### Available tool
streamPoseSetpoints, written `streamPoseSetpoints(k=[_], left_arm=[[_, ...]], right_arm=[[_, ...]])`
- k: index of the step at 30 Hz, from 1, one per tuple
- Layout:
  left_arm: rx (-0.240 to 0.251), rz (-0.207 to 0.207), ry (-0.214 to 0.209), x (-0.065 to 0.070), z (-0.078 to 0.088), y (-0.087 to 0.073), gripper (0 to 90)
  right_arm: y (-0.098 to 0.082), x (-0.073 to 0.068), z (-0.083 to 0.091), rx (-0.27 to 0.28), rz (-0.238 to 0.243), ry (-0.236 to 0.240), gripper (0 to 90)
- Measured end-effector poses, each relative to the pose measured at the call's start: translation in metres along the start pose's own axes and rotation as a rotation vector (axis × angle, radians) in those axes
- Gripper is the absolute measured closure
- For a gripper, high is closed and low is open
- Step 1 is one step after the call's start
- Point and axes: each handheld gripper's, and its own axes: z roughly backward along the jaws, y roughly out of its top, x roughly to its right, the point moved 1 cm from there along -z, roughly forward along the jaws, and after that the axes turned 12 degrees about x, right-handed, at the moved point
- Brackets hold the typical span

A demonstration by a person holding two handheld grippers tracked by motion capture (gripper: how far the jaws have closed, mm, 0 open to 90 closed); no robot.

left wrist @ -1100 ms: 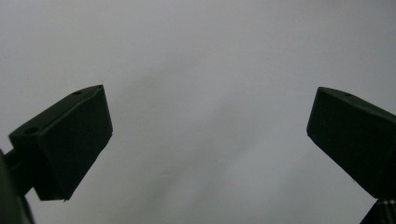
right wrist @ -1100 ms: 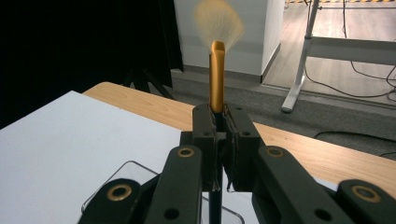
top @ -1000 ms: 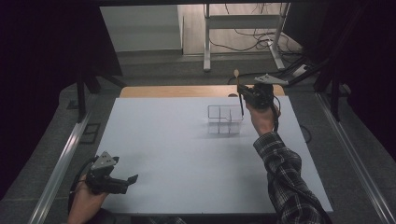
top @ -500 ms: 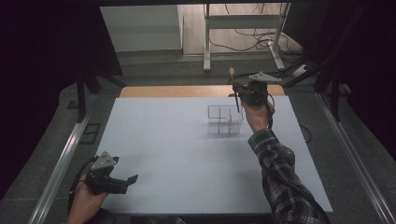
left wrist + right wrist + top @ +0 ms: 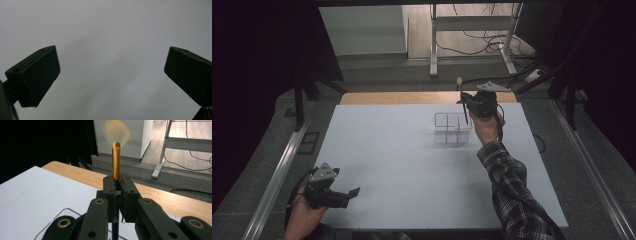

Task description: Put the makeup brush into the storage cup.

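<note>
My right gripper (image 5: 468, 104) is shut on a makeup brush (image 5: 462, 100) and holds it upright over the far right corner of a clear compartment organiser (image 5: 453, 128) on the white board. In the right gripper view the gold ferrule and tan bristles of the brush (image 5: 116, 162) rise above the closed jaws of the right gripper (image 5: 117, 195). Its black handle points down toward the organiser's rim (image 5: 62, 211). My left gripper (image 5: 352, 192) rests at the board's near left corner, jaws wide apart. In its own view, the left gripper (image 5: 110, 75) has only bare board between the jaws.
The white board (image 5: 402, 165) covers most of the table, and a wooden strip (image 5: 392, 98) shows along its far edge. Metal rails (image 5: 277, 180) run down both sides. A white table frame (image 5: 472, 30) and floor cables stand beyond.
The right hand has shifted slightly above the organiser with the brush still gripped. The left hand has not moved.
</note>
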Motion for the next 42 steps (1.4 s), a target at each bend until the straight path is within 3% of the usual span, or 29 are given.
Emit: streamPoseSetpoints(k=[42], left_arm=[[-0.003, -0.002, 0.001, 0.0, 0.0, 0.0, 0.8]], right_arm=[[-0.046, 0.003, 0.006, -0.069, -0.018, -0.014, 84.0]])
